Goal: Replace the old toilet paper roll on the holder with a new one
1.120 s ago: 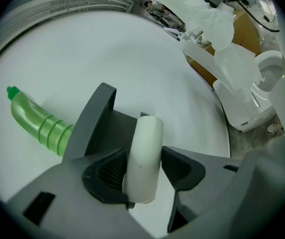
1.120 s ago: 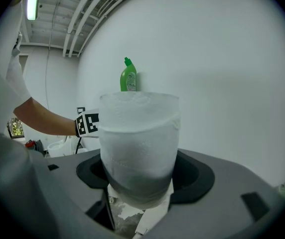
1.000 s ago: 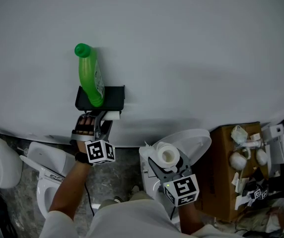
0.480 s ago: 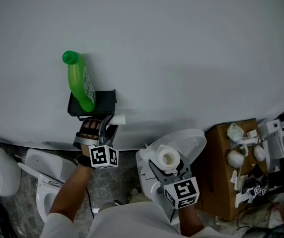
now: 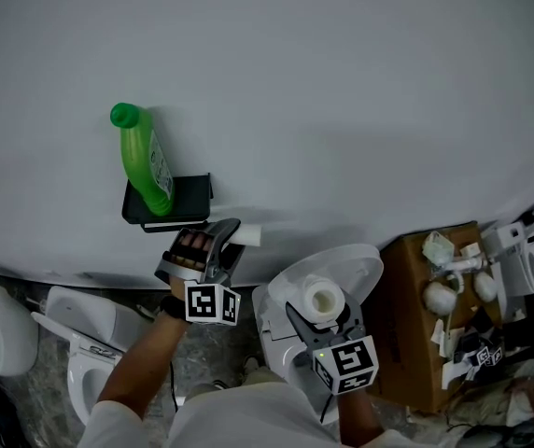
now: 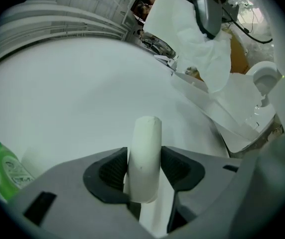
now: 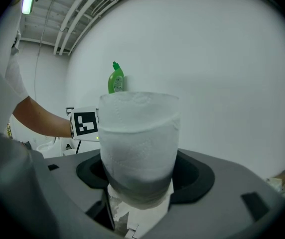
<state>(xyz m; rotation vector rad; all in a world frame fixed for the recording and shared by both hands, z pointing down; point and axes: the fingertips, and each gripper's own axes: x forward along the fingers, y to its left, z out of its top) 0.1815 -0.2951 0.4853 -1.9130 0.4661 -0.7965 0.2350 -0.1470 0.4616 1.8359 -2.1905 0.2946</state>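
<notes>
A black wall holder [image 5: 188, 203] carries a green bottle [image 5: 143, 161] on its top shelf. Just right of the holder, my left gripper [image 5: 228, 243] is shut on a bare white roll core [image 5: 248, 236]. In the left gripper view the core [image 6: 143, 158] stands upright, pinched between the two dark pads, and the bottle [image 6: 4, 168] shows at lower left. Lower right, my right gripper [image 5: 321, 311] is shut on a full white toilet paper roll [image 5: 319, 297]. In the right gripper view that roll [image 7: 138, 143] fills the jaws, with the bottle [image 7: 115, 79] beyond.
A white toilet [image 5: 351, 264] with its lid up sits under my right gripper. A cardboard box [image 5: 416, 325] with crumpled paper and small items stands to the right. More white toilets [image 5: 80, 315] line the floor at left. The plain white wall [image 5: 342, 110] fills the upper view.
My left gripper has drawn away from the holder to the right, taking the white core with it. My right gripper has stayed over the toilet with the full roll.
</notes>
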